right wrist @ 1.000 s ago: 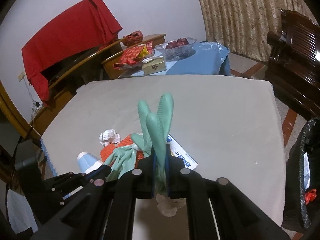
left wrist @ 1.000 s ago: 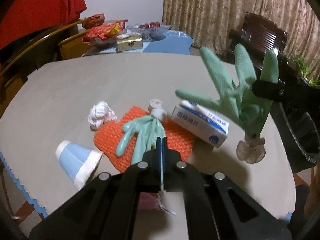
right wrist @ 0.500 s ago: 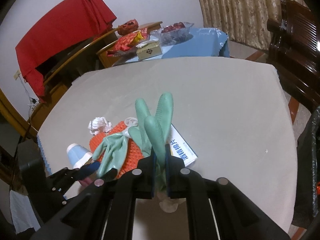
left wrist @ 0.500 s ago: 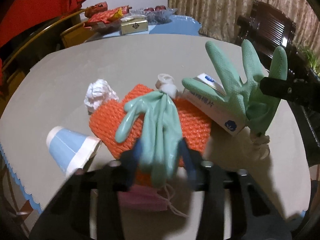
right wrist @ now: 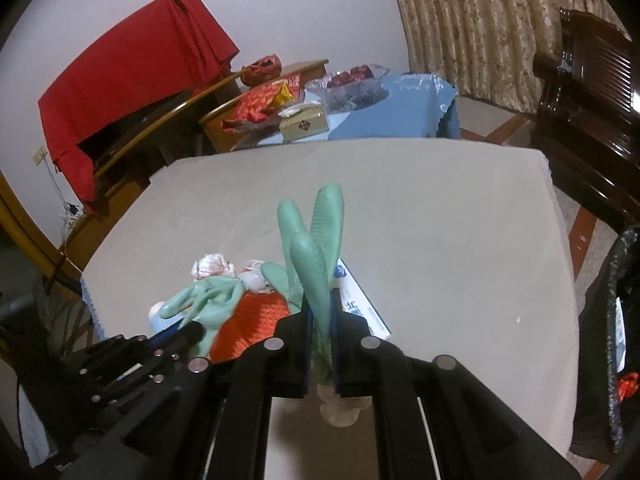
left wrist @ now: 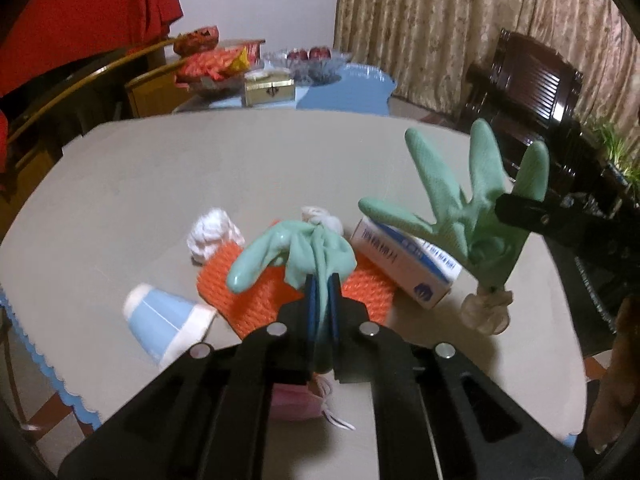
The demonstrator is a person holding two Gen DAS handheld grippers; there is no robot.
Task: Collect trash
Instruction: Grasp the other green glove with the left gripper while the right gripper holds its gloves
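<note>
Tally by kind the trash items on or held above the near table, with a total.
Green rubber gloves: 2
Crumpled white tissues: 2
Paper cup: 1
Blue-and-white box: 1
Orange knitted cloth: 1
Pink face mask: 1
Total: 8

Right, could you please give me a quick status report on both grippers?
Left hand-held gripper shut on limp green glove. Right hand-held gripper shut on second green glove, lifted. Black trash bag at right, path clear.
</note>
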